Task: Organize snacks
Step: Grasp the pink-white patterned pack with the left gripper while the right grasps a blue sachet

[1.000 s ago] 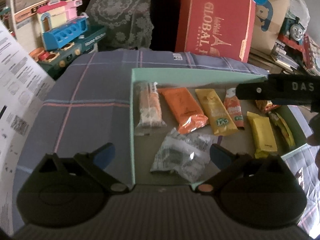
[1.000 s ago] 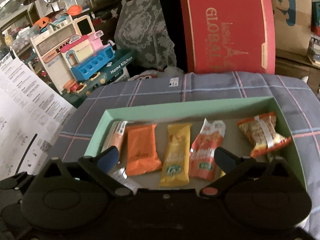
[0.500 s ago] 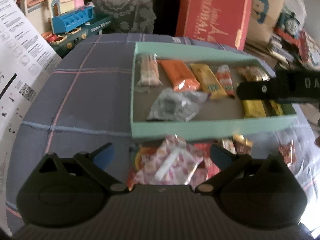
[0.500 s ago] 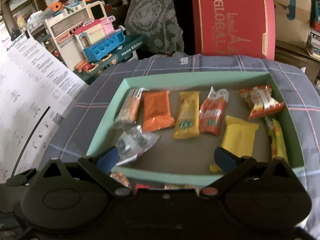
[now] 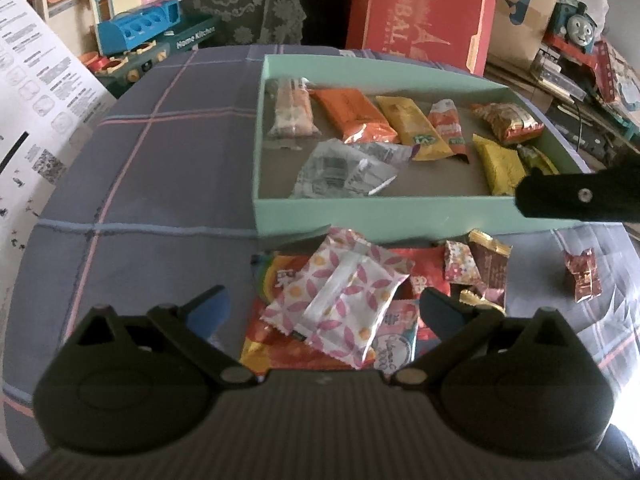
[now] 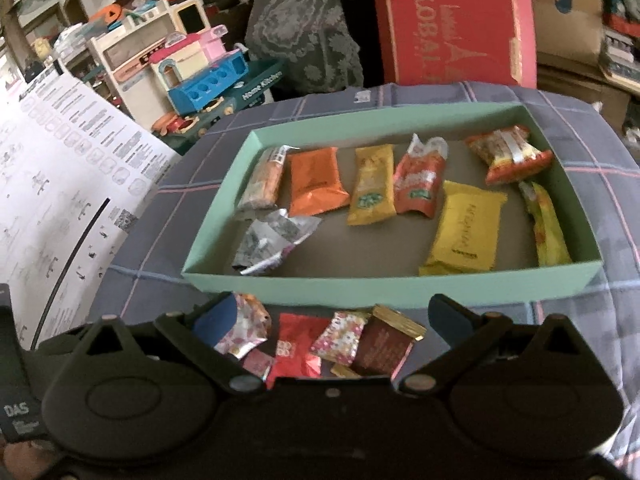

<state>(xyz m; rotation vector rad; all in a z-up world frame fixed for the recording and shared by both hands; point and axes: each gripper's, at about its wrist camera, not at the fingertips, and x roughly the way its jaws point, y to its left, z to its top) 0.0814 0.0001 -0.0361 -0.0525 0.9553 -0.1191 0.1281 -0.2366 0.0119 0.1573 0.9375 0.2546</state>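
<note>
Snacks laid out in a green tray (image 5: 400, 212), more loose on the plaid cloth (image 5: 160, 184) in front of it
Both the left gripper (image 5: 320, 312) and the right gripper (image 6: 332, 316) hang spread wide and empty over the loose pile, just short of the tray's near wall; a pink-flowered packet (image 5: 340, 300) tops the heap, and a silver wrapper (image 5: 344, 168) lies inside the tray's near left corner
</note>
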